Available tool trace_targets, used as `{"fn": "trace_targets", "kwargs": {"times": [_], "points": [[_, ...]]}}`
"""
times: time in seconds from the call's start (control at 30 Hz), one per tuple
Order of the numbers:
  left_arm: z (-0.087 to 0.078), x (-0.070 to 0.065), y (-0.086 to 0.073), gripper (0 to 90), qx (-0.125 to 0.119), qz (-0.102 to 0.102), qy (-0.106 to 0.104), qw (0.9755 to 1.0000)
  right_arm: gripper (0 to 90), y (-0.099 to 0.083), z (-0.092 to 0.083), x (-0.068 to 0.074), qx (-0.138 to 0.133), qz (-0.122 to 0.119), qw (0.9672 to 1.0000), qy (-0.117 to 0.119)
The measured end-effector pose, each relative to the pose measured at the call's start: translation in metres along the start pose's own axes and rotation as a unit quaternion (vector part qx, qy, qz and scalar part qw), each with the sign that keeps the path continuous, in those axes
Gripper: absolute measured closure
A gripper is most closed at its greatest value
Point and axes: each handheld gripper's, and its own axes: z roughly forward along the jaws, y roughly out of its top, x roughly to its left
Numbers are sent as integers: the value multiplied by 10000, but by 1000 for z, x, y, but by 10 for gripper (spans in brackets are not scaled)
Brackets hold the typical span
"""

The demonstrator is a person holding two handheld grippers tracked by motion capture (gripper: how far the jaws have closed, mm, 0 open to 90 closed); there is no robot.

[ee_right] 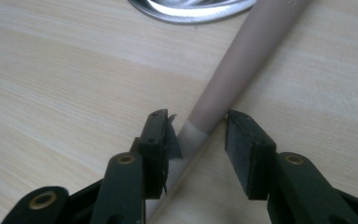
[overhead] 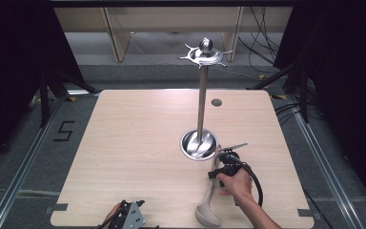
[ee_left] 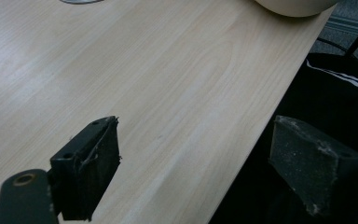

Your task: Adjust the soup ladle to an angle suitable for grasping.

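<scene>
A pale grey ladle point(overhead: 213, 191) lies on the wooden table point(overhead: 138, 143), its bowl point(overhead: 207, 215) near the front edge and its handle running up toward the stand's base. My right gripper point(overhead: 219, 162) is open, held low in a hand, with one jaw on each side of the ladle handle point(ee_right: 242, 60) and small gaps showing. The gripper point(ee_right: 196, 135) has not closed on it. At the table's front edge my left gripper point(overhead: 136, 206) is open and holds nothing. Its jaws point(ee_left: 196, 126) straddle the table's edge, and the ladle bowl point(ee_left: 298, 5) shows far ahead.
A tall metal stand point(overhead: 201, 95) rises from a shiny round base point(overhead: 199, 144) right of the table's middle, with a hooked crown point(overhead: 205, 52) on top. The base rim point(ee_right: 191, 11) lies just beyond the right jaws. A small grey disc point(overhead: 216, 102) sits at the back.
</scene>
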Motion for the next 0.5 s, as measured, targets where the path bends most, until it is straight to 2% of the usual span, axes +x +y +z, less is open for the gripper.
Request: {"fn": "trace_targets", "kwargs": {"times": [0.03, 0.1, 0.17, 0.2, 0.27, 0.3, 0.37, 0.43, 0.47, 0.5], "points": [[0, 0, 0, 151, 0, 2, -8, 10000, 633, 0, 0, 1, -56, -18, 9999, 104], [1, -1, 0, 151, -14, -41, -60, 10000, 658, -1, -3, 4, -118, 95, 9999, 63], [0, -1, 1, 151, 36, 72, -5, 10000, 679, -2, -5, 2, -243, 87, 9995, 174], [0, 0, 0, 151, 40, 72, -7, 10000, 691, -4, -5, -2, -395, -169, 9987, 269], [1, -1, 0, 151, -3, 8, -20, 10000, 707, -5, -7, -5, -412, -170, 9986, 295], [1, -1, 0, 151, 12, 26, -13, 10000, 711, -6, -6, -8, -535, -258, 9976, 356], [1, -2, 0, 151, 16, 25, -33, 10000, 717, -6, -6, -9, -564, -250, 9977, 295], [1, -2, 1, 151, 10, 1, -79, 10000, 720, -5, -8, -10, -464, -281, 9979, 366], [1, -3, 1, 151, 6, -4, -82, 10000, 721, -5, -10, -4, -363, 87, 9983, 441], [1, -3, 1, 151, 7, -4, -91, 10000, 722, -4, -9, -8, -389, -176, 9984, 383]]}}
